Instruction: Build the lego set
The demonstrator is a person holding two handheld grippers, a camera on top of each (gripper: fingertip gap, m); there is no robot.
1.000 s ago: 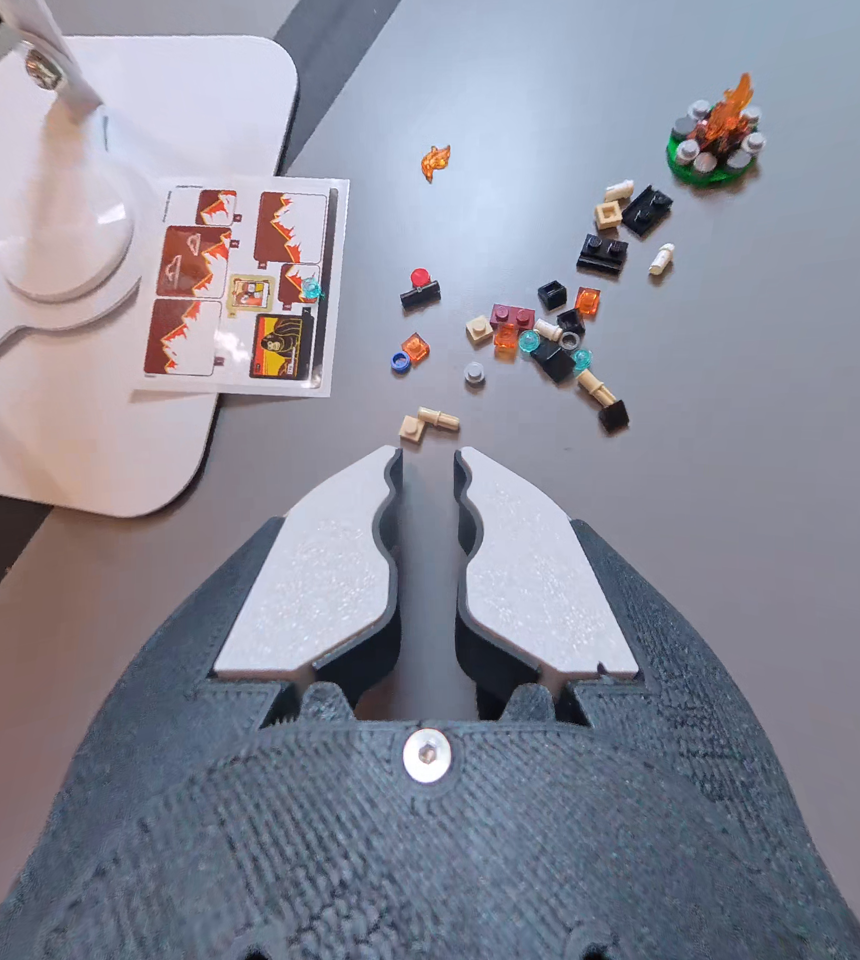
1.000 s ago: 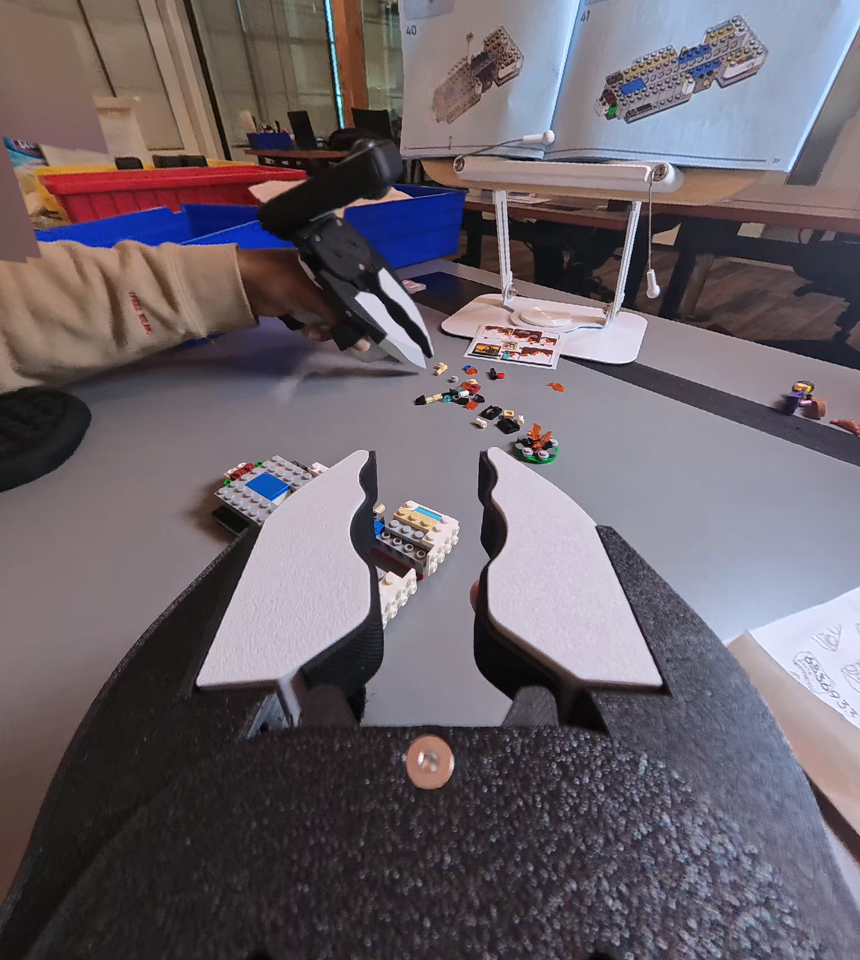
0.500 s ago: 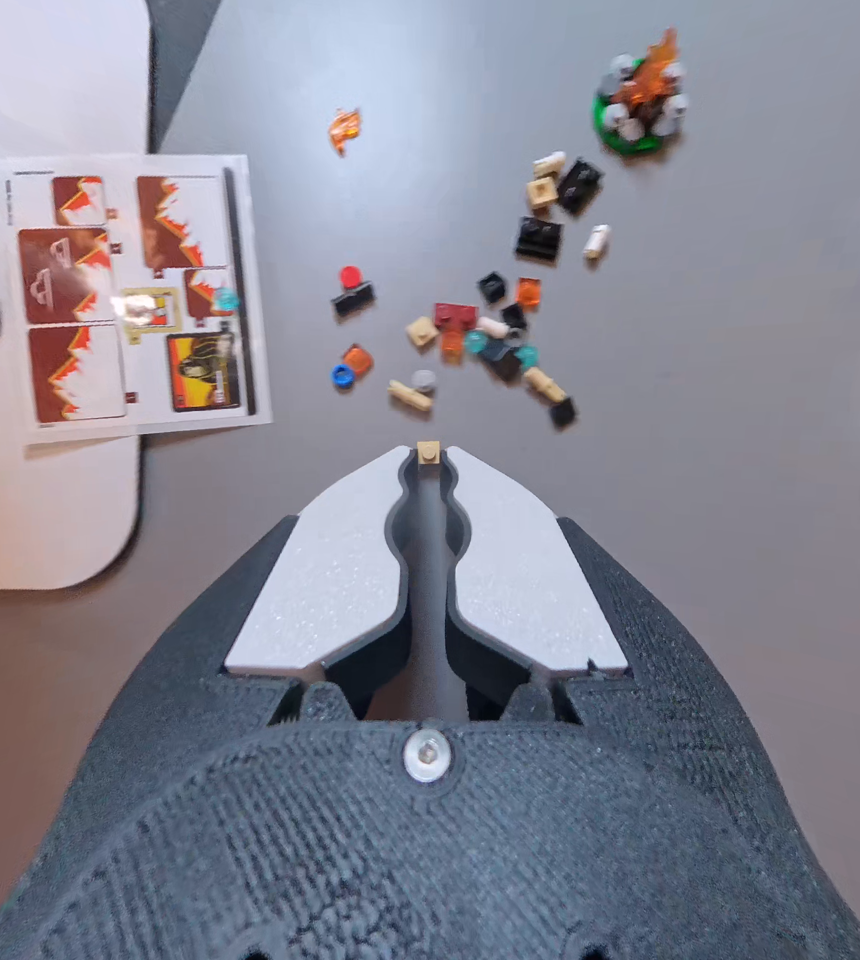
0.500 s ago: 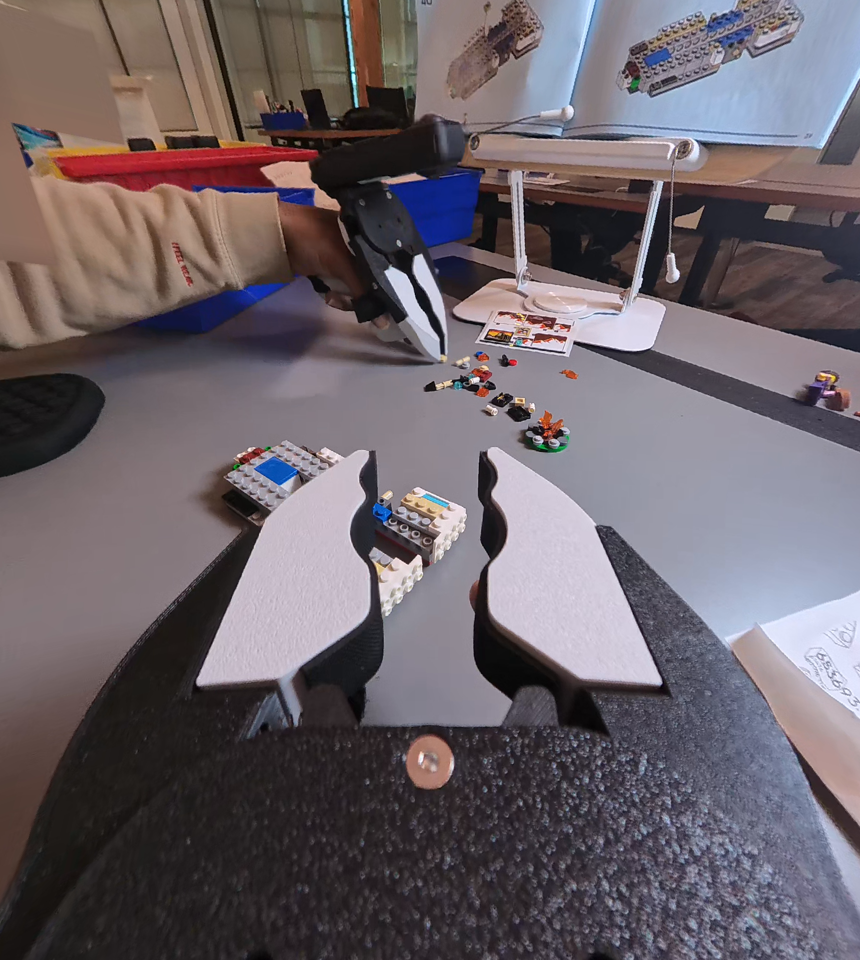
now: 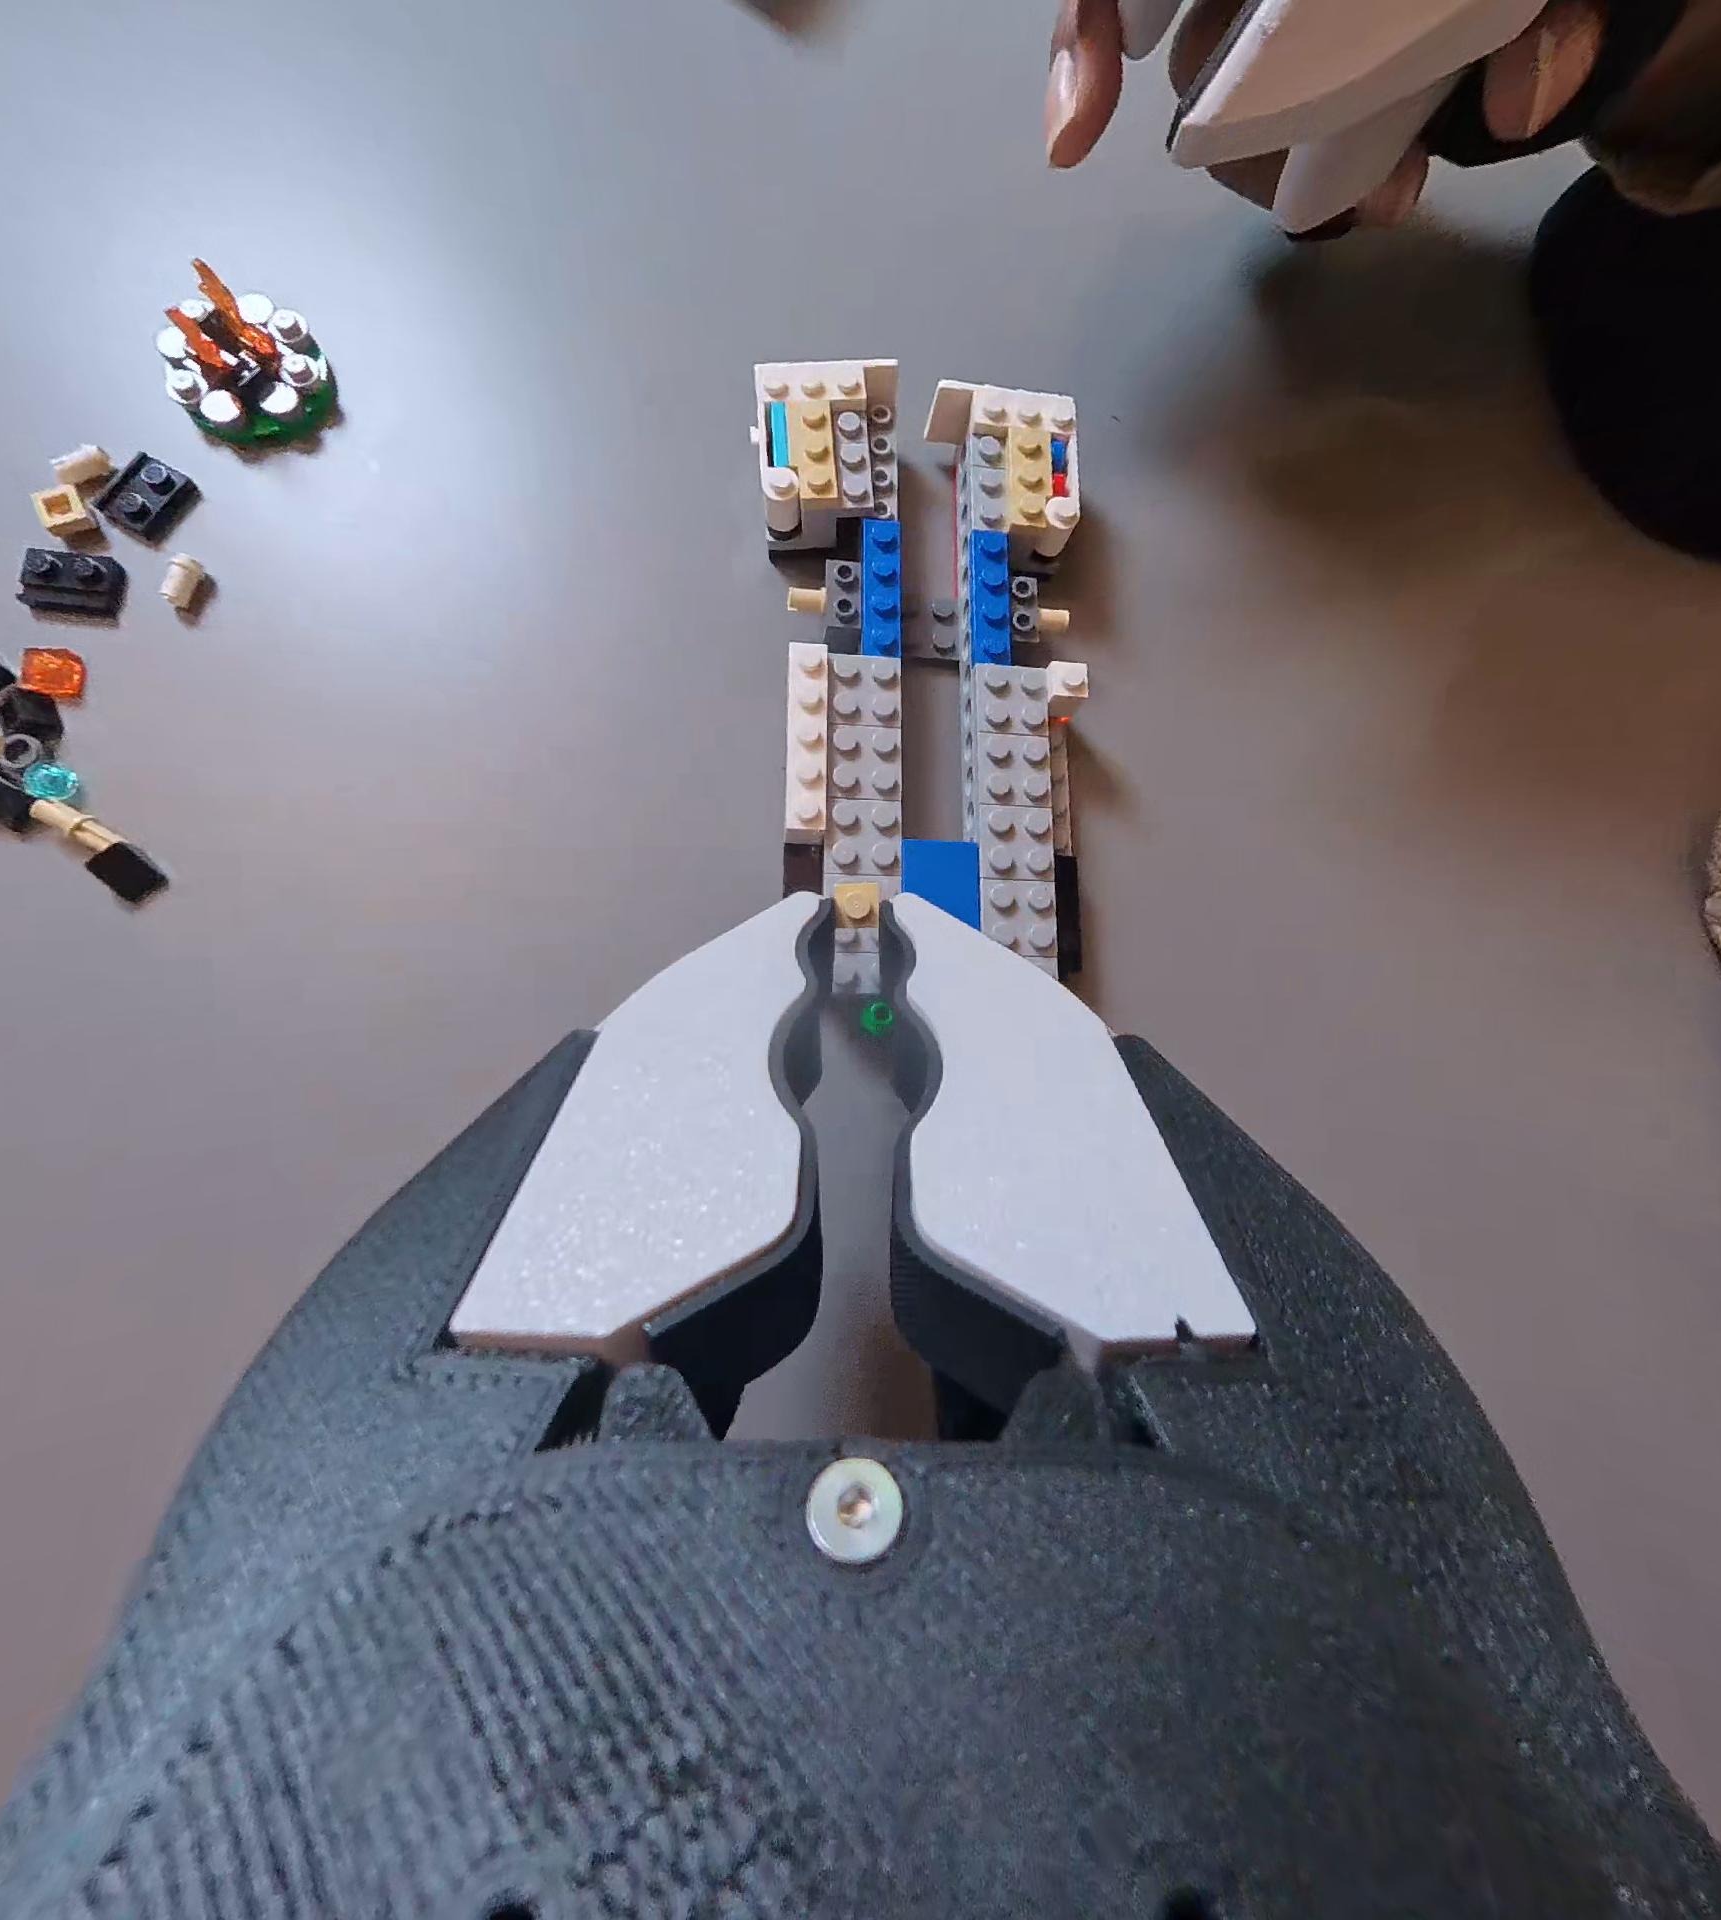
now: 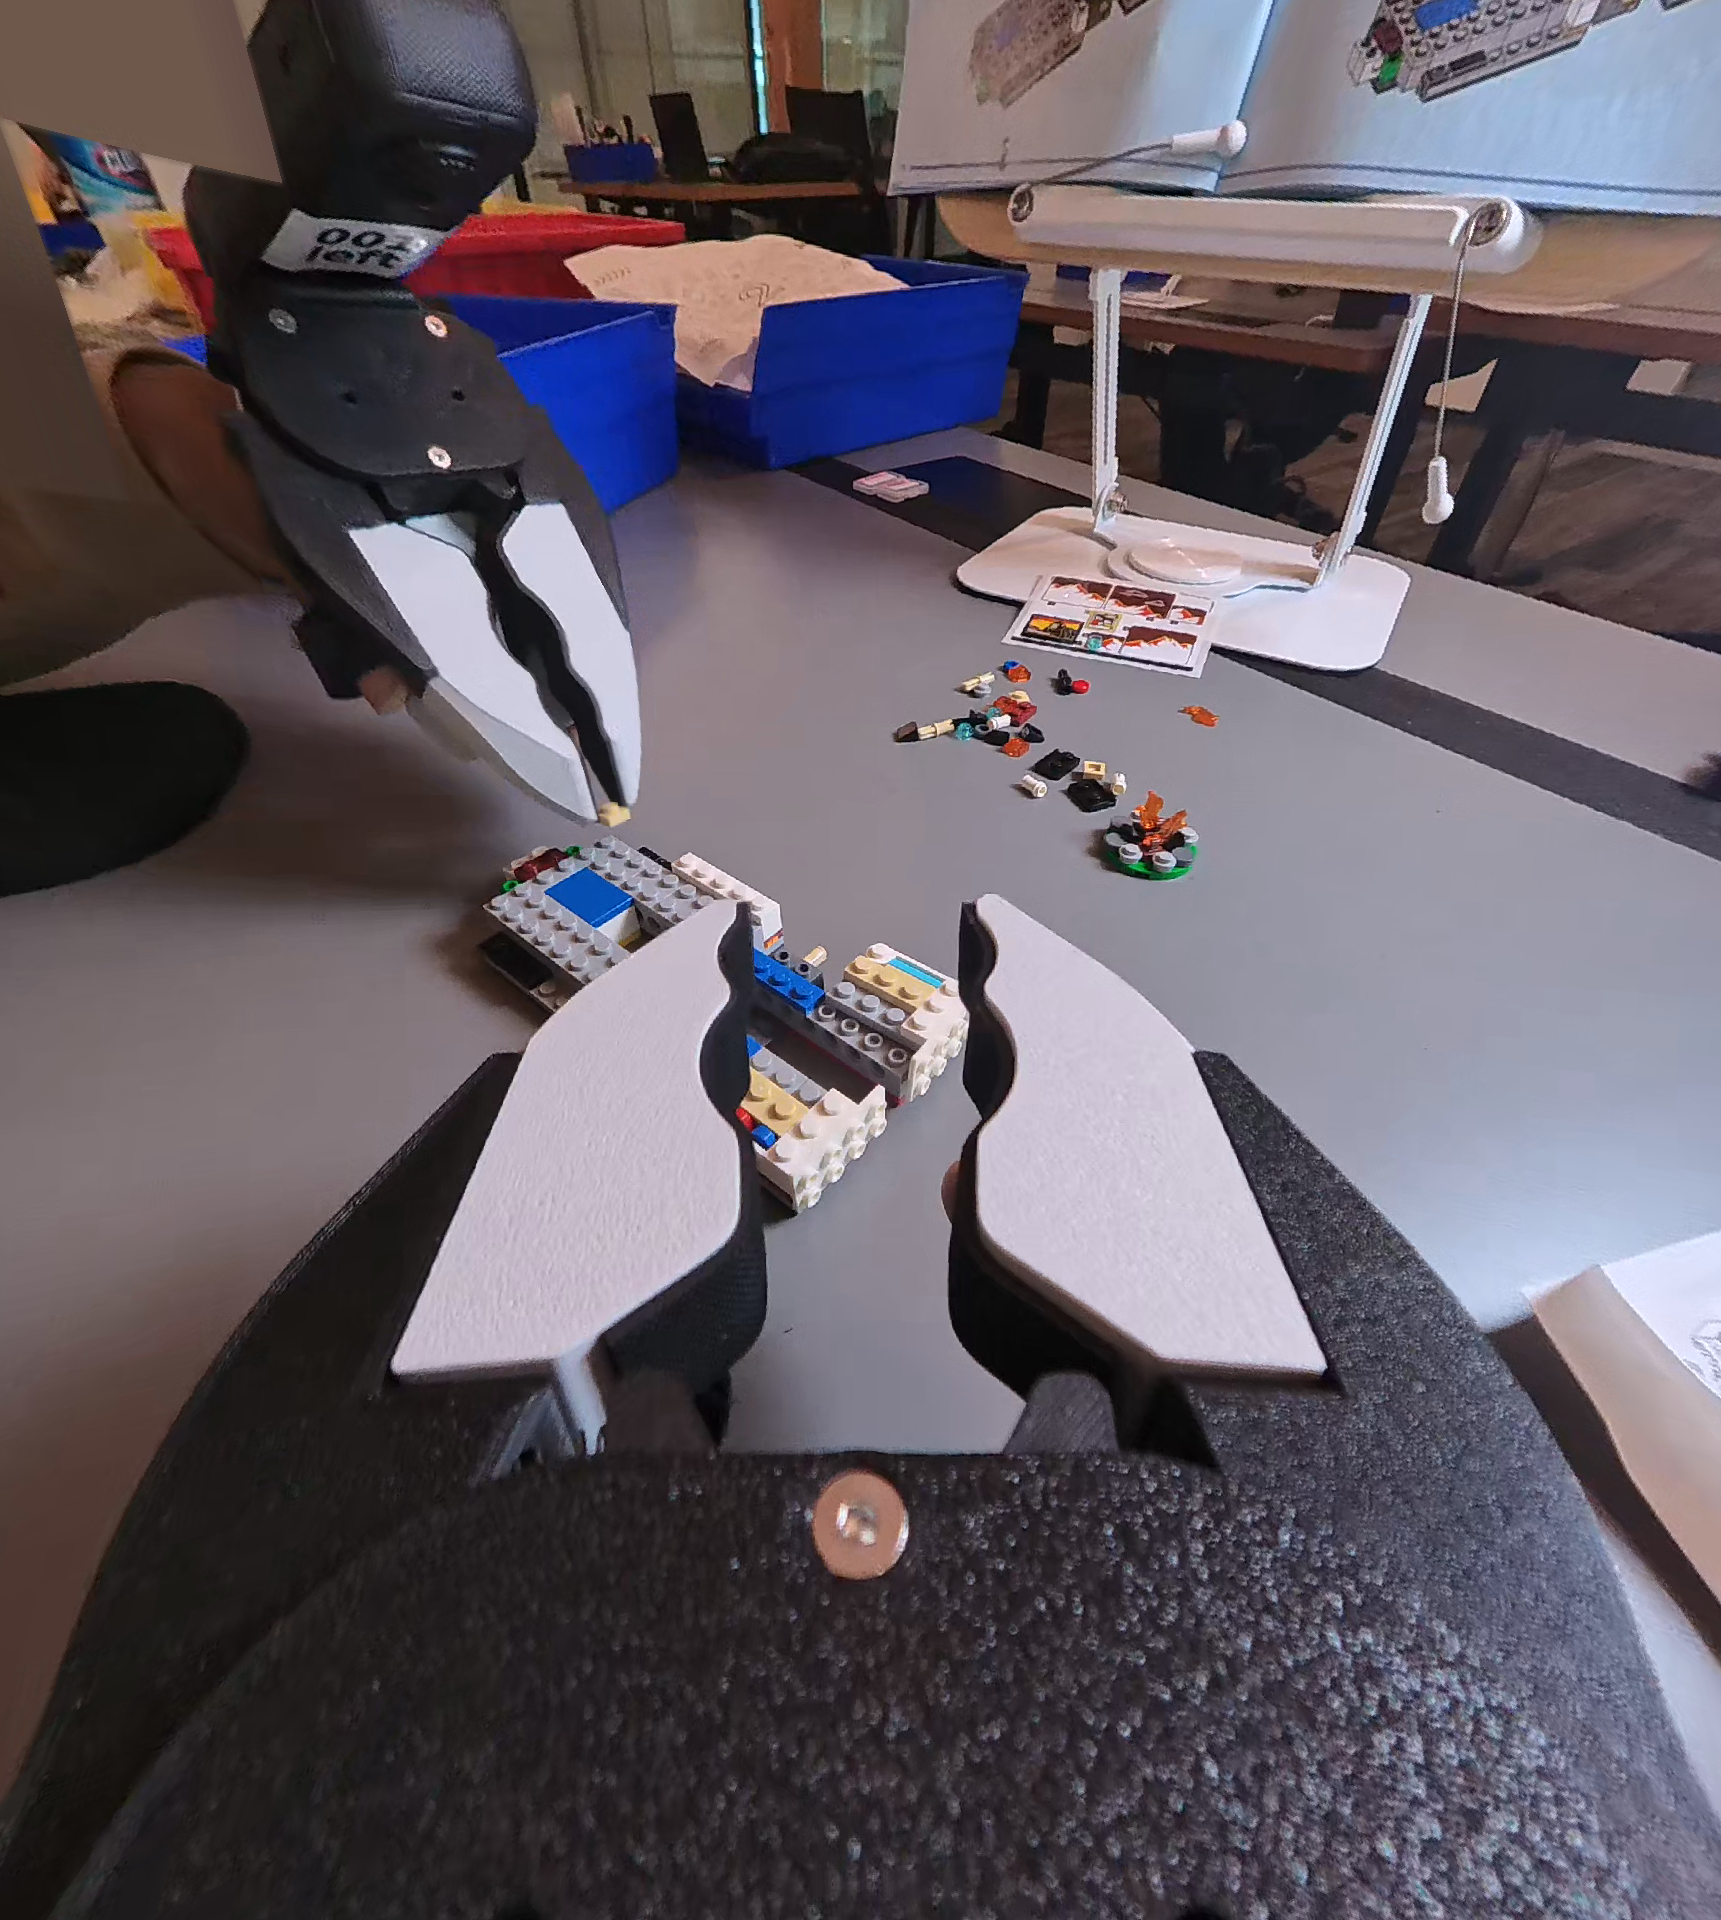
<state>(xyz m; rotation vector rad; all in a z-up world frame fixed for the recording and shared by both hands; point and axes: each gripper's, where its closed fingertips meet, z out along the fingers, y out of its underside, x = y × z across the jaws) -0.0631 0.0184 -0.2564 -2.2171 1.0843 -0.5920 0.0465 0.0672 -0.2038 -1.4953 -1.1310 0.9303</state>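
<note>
Left gripper (image 5: pixel 858 906) jaws clenched on a tan stud plate (image 5: pixel 856 902), held just above the grey end of the brick model (image 5: pixel 1017 790) on the bench (image 5: pixel 482 987). Right gripper (image 6: pixel 851 940) jaws released, bare, hovering over the model's white end. Loose bricks (image 6: pixel 1017 727) lie well apart.

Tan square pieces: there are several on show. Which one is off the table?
The tan one-stud plate pinched at the left gripper's fingertips; the other tan square lies among loose pieces.
</note>
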